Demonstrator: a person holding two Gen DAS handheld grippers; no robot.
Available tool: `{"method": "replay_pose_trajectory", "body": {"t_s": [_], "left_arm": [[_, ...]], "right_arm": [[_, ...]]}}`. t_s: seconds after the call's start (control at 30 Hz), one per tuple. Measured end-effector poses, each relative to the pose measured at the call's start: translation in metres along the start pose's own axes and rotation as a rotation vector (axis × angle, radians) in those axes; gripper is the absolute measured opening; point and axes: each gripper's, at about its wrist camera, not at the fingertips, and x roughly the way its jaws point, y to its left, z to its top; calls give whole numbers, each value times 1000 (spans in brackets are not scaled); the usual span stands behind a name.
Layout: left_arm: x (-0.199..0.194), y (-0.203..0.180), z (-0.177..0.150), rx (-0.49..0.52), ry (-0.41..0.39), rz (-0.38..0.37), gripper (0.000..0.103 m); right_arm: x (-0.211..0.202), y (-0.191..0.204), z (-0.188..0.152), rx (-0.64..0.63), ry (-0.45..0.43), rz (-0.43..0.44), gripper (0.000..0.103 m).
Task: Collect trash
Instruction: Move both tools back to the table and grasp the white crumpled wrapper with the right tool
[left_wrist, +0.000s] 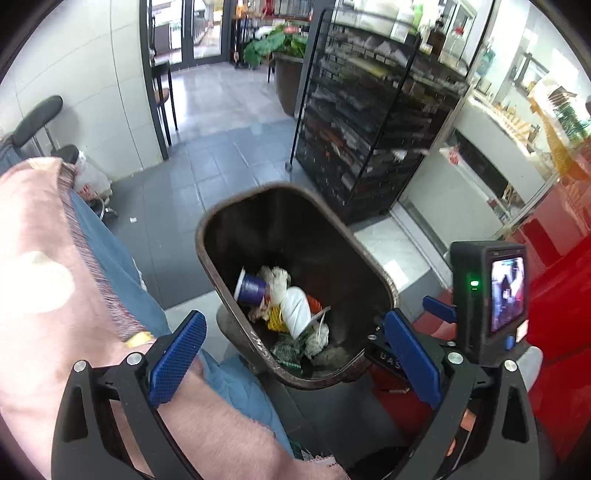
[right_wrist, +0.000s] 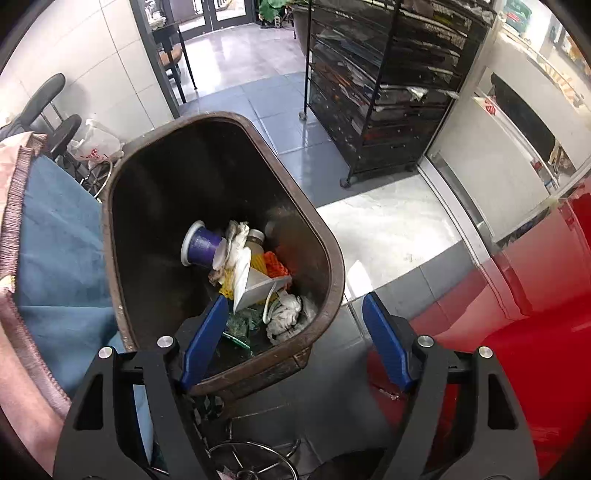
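Note:
A brown plastic bin stands tilted below both grippers and holds trash. Inside lie a blue paper cup, a white wrapper, crumpled tissue and a green packet. My left gripper hangs over the bin mouth, wide open, nothing between its blue pads. In the right wrist view the same bin shows the blue cup and a white folded carton. My right gripper is open and empty, one finger over the bin, the other outside its rim.
A black wire rack of goods stands beyond the bin, a glossy red surface to the right. A person's pink sleeve and blue cloth fill the left. A white plastic bag and chair legs sit by the wall.

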Motion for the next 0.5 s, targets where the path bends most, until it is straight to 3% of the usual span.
{"method": "replay_pose_trajectory", "body": {"t_s": [0.2,0.33,0.5], "left_arm": [[-48,8,-9,12,-116,46,97],[-75,26,-18,-36,-165,62,97],[-106,53,-34,-91,-229,135,97]], "right_arm": [[-24,20,4,-29,-49,59,76],[-44,43,6,-75,-91,113,77],[-72,76,7,-135,-146,192,78]]}}
